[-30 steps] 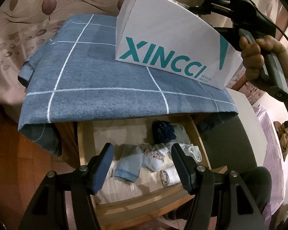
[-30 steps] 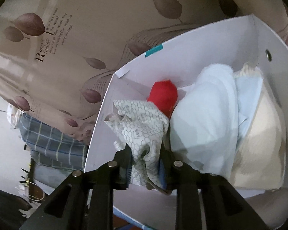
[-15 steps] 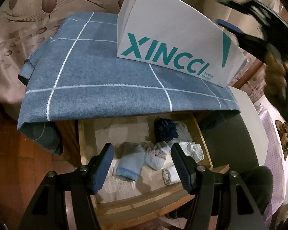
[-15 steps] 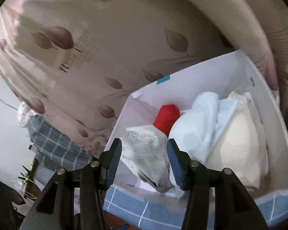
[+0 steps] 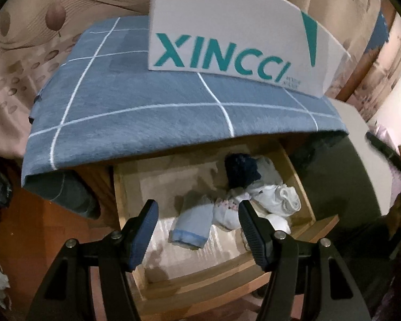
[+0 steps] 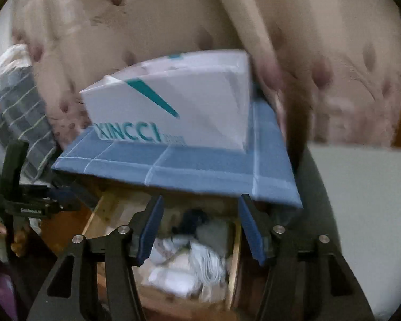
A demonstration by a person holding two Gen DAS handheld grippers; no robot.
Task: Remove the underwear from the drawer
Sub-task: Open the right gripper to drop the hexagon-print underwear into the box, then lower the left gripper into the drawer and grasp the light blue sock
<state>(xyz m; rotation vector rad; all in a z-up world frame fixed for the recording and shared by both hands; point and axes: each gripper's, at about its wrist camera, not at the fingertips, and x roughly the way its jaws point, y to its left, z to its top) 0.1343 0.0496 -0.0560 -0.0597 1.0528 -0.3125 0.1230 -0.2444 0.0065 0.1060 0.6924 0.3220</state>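
Observation:
The wooden drawer (image 5: 125, 206) stands open under a cabinet top. Folded underwear lies in it: a light blue piece (image 5: 192, 224), a white floral piece (image 5: 228, 208), white rolls (image 5: 283, 200) and a dark navy piece (image 5: 240, 171). My left gripper (image 5: 197, 230) is open and empty above the drawer's front. My right gripper (image 6: 199, 230) is open and empty, above the drawer (image 6: 99, 214) and its pile of underwear (image 6: 189, 256). The right view is blurred.
A white XINCCI box (image 5: 227, 42) stands on the blue checked cloth (image 5: 136, 112) that covers the cabinet top; it also shows in the right view (image 6: 173, 107). A beige leaf-print curtain (image 5: 40, 26) hangs behind. A grey-white surface (image 6: 361, 214) lies at the right.
My right gripper let go of the patterned underwear in the white box, opened, and swung down toward the drawer. My left gripper moved slightly closer to the drawer.

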